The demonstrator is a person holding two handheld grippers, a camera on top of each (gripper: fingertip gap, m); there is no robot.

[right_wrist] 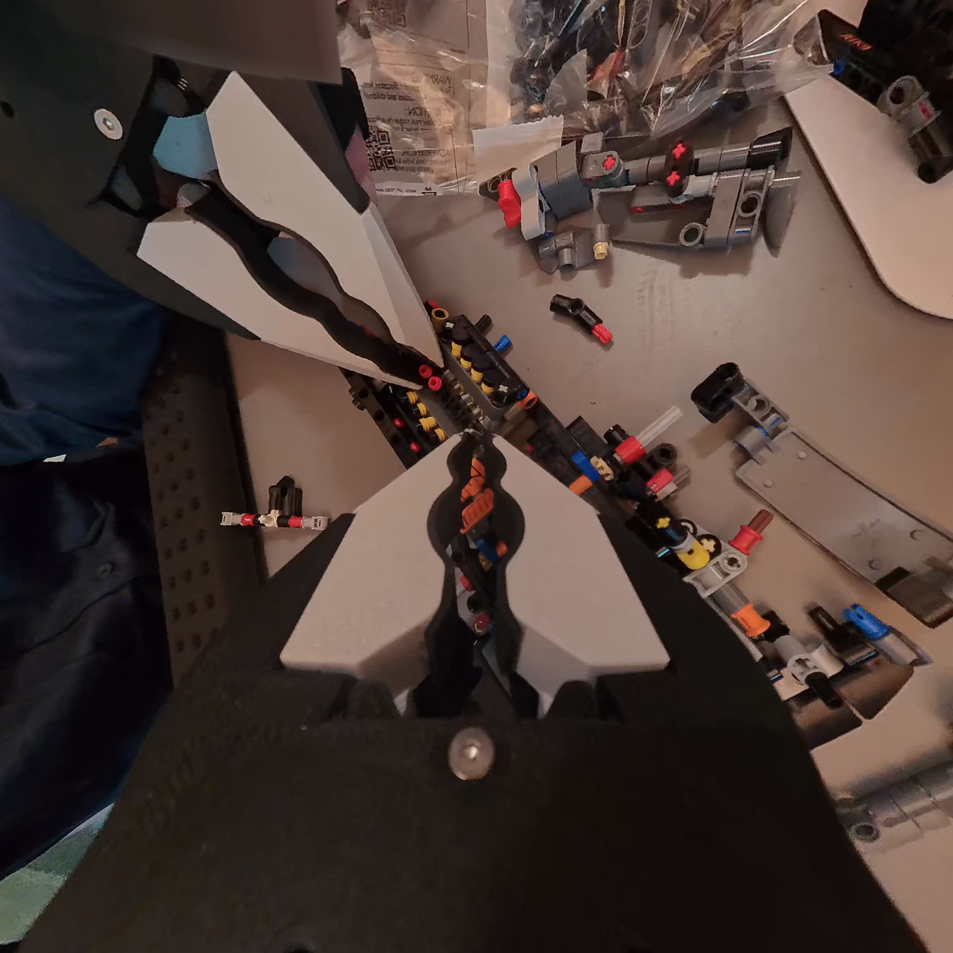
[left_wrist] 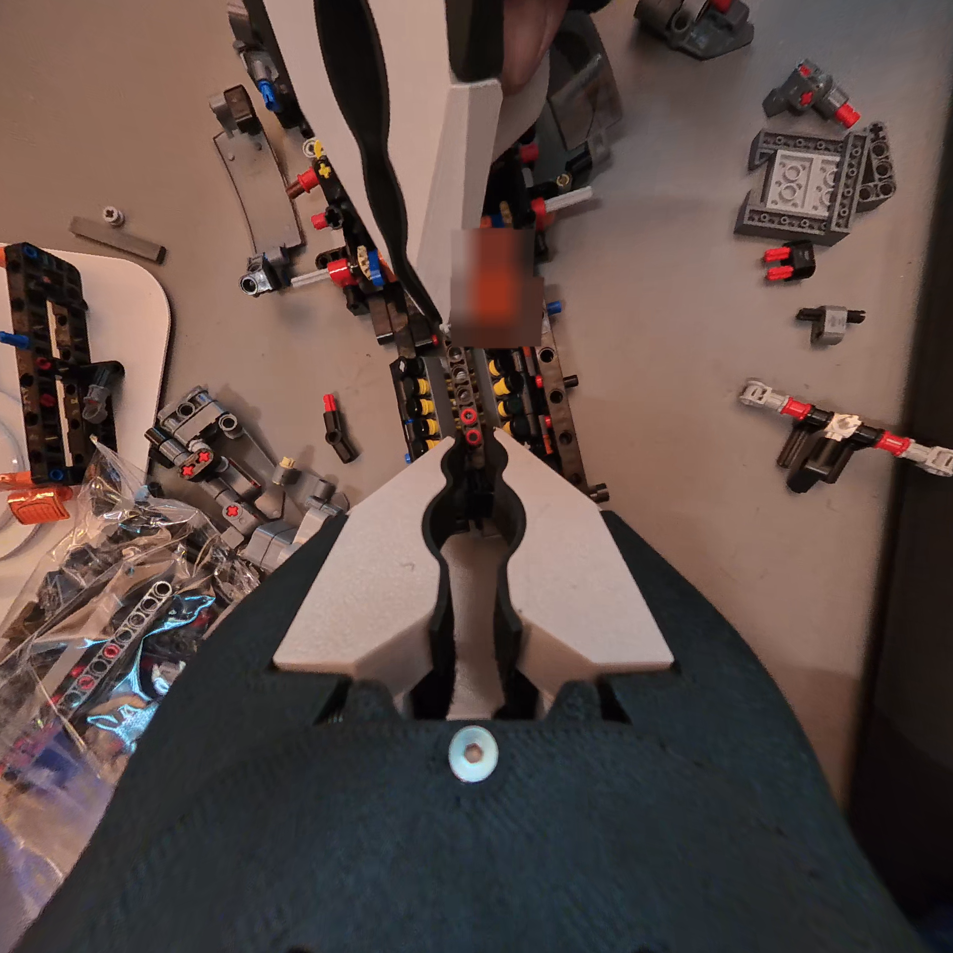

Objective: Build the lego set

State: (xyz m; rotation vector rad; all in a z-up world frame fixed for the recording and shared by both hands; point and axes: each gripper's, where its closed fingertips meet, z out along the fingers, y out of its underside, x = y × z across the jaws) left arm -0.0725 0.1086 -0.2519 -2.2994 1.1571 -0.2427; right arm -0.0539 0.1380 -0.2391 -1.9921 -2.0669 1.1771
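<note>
A long black lego chassis (left_wrist: pixel 559 412) with yellow, black and red pins lies on the grey table; in the right wrist view it runs diagonally (right_wrist: pixel 479 361). My left gripper (left_wrist: pixel 473 438) is shut on its centre beam, at the end with two red pins, and also shows in the right wrist view (right_wrist: pixel 430 376). My right gripper (right_wrist: pixel 477 438) is shut, tips down on the chassis middle near orange parts. A small pale piece seems pinched at its tips. It enters the left wrist view from the top (left_wrist: pixel 442 324).
Clear bags of parts (left_wrist: pixel 103 593) (right_wrist: pixel 567 62) lie nearby. Around them are a grey sub-assembly (right_wrist: pixel 670 191), a curved grey panel (left_wrist: pixel 258 191), a grey corner block (left_wrist: pixel 815 180), an axle piece (left_wrist: pixel 845 428) and a black frame (left_wrist: pixel 46 361). The table's dark edge (left_wrist: pixel 918 464) is at right. About 4 cm separates my left fingertips from my right.
</note>
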